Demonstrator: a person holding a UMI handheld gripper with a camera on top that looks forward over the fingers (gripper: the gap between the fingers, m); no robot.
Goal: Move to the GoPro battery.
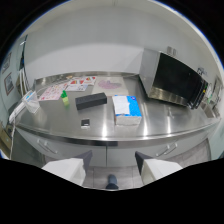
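A small dark square object, likely the GoPro battery [85, 122], lies on the steel counter [165, 122] near its front edge, well beyond my fingers and a little left of the gap. My gripper [112, 165] is held off the counter over the floor, open, with nothing between its pale fingers [67, 169].
A black box [91, 100] and a blue-and-white tissue box [125, 109] sit behind the battery. A small green bottle [65, 98], printed sheets [75, 86] and a plastic bag [27, 101] are at the left. A microwave [172, 77] stands at the right. A shoe [112, 182] shows below.
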